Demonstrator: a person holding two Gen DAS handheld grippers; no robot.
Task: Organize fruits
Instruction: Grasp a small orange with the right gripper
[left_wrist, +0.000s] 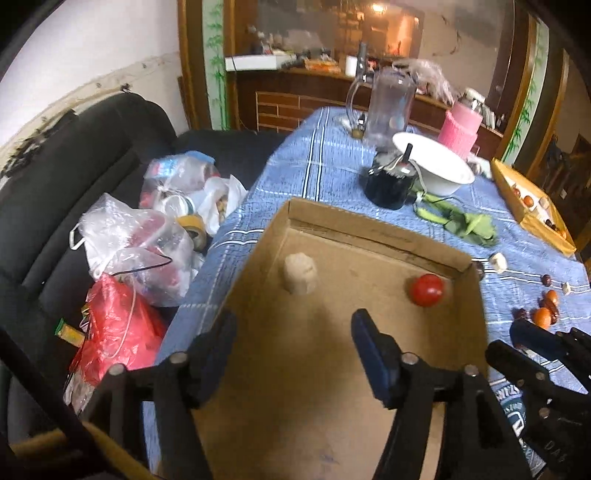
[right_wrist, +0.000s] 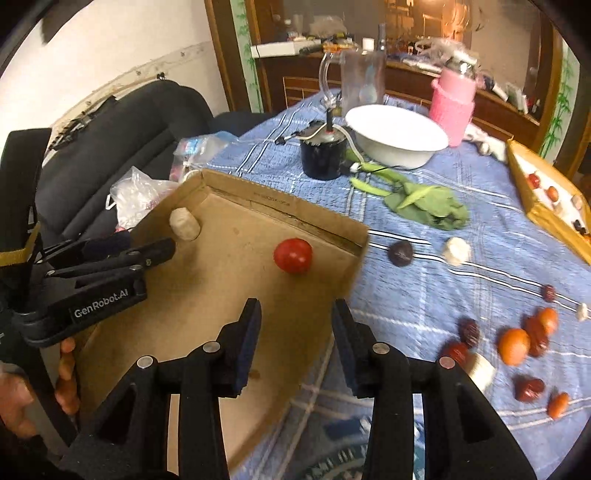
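A shallow cardboard tray (left_wrist: 369, 236) (right_wrist: 258, 201) lies on the blue checked tablecloth. In it sit a red tomato (left_wrist: 426, 290) (right_wrist: 293, 255) and a beige lump (left_wrist: 300, 273) (right_wrist: 184, 223). My left gripper (left_wrist: 291, 339) is open and empty above the tray's near half; it also shows in the right wrist view (right_wrist: 162, 247). My right gripper (right_wrist: 295, 325) is open and empty over the tray's right wall; it shows at the left wrist view's right edge (left_wrist: 535, 343). Loose small fruits (right_wrist: 513, 345) (left_wrist: 543, 315), orange and dark red, lie on the cloth to the right.
A dark plum (right_wrist: 400, 253) and a white lump (right_wrist: 457, 251) lie beyond the tray. Behind stand a black pot (right_wrist: 323, 157), white bowl (right_wrist: 397, 134), green leaves (right_wrist: 428, 206), glass jug (left_wrist: 389, 101), pink flask (right_wrist: 452, 103). A second tray (right_wrist: 546, 210) is far right. Plastic bags (left_wrist: 136, 236) sit on a black sofa to the left.
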